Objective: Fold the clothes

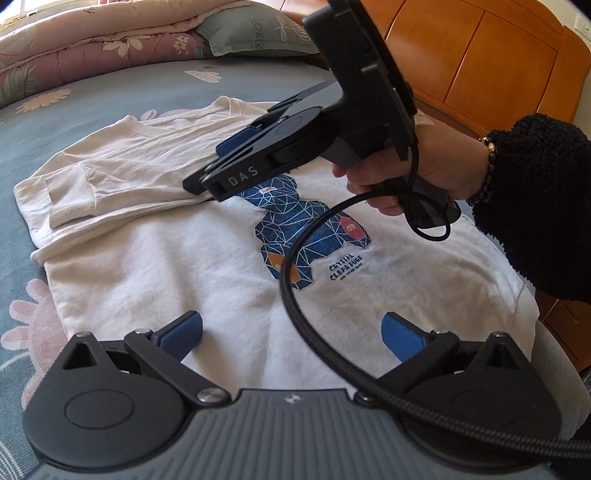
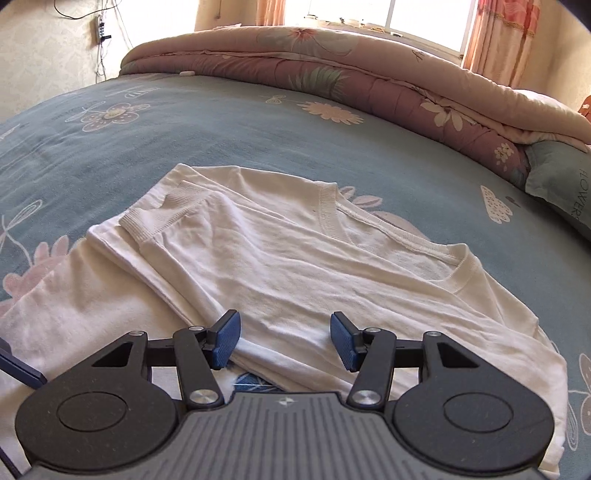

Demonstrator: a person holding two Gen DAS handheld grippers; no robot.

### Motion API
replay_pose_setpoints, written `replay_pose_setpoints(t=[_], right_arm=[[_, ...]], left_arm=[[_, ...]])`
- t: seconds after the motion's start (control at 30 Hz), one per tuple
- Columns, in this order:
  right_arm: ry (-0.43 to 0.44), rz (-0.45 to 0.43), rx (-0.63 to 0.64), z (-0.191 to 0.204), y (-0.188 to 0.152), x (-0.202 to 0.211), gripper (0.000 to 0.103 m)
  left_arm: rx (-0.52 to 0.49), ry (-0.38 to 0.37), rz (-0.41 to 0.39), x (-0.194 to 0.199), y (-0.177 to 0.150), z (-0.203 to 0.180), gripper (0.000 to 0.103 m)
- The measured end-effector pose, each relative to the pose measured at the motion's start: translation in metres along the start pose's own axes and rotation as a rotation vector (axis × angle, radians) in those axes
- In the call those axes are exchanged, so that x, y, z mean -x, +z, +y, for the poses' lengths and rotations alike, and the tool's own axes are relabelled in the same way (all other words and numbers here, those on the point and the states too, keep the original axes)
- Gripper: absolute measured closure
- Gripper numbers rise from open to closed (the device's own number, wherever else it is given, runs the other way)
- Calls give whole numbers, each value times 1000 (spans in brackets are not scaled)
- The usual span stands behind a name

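Right in front of you the white sweatshirt [image 1: 184, 266] lies flat on the bed, front side up, with a blue geometric bear print [image 1: 295, 229] and small dark lettering beside it. Its upper part is folded: a sleeve with a ribbed cuff [image 2: 162, 221] is laid across the chest, and the ribbed neckline [image 2: 399, 236] sits just beyond it. The cloth is lightly creased but tidy.

Your left gripper [image 1: 291, 339] hangs over the near hem, its blue pads wide apart, nothing between them, not touching the fabric as far as the view shows. Your right gripper [image 2: 284, 341] is lower and farther in, over the edge of the folded sleeve layer; its pads stand apart, with that folded edge lying below and between them, not pinched. From the left wrist view, its tips come down right at the fold line above the bear's head, and your right hand [image 1: 417, 173] in a black fuzzy sleeve [image 1: 535, 206] grips the handle, a beaded bracelet at the wrist.

A black cable [image 1: 306, 258] loops across the print, crossing your left camera's line of sight.

Farther out, the blue flowered bedsheet [image 2: 221, 122] spreads around the sweatshirt. Beyond it a rolled pink floral quilt [image 2: 332, 74] runs along the far edge, a grey-green pillow [image 1: 258, 33] at its end, and a wooden headboard [image 1: 480, 59] on the right.
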State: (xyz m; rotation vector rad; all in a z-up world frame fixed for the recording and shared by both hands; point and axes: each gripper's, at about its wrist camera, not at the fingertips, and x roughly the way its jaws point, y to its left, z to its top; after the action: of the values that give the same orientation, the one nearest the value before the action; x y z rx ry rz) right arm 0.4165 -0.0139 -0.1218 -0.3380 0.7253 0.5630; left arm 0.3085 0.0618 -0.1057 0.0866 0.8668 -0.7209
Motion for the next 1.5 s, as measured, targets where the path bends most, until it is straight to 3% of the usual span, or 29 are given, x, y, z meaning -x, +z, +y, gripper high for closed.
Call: replay_pose_setpoints(t=[0.17,0.33,0.5,0.63,0.73,0.83,0.97,1.1,1.17,1.23,1.37,1.5], right_arm=[[21,-2,17,13,5,-8,43],[46,-23,-27,1,7,8,43],[-11,-78,-77,-26,5,55,41],[-54,-131,-195,-59,-4,106,37],[-63,-150,-295,-80,-21,140,33],[-74,-108,-351,-83,-52,158,32],[-80,-16,-373,-58,-101,162,32],[-43,21,-412,-16,-147,173,32],[-36,48,-400,7,-169,178,32],[-40,58,-360,22,-187,182,28],[-66,61,-307,39,-204,188,0],[-78,56,-303,42,-209,187,0]], left_arm=[[-2,-1,1,0,-1,0,1],[-4,1,0,1,-1,-3,1],[-11,-2,-2,1,-2,-5,1],[-21,-12,-6,2,-2,-8,1],[-30,-18,-9,3,-2,-11,1],[-31,-25,-8,3,-3,-13,1],[-17,-51,-2,-4,-7,-13,1],[-1,-50,-23,-3,-12,-13,1],[53,-48,-31,1,-14,-11,1],[121,-21,-24,10,-17,-13,1],[164,37,-32,37,-34,-33,1],[237,43,-17,44,-64,-45,1]])
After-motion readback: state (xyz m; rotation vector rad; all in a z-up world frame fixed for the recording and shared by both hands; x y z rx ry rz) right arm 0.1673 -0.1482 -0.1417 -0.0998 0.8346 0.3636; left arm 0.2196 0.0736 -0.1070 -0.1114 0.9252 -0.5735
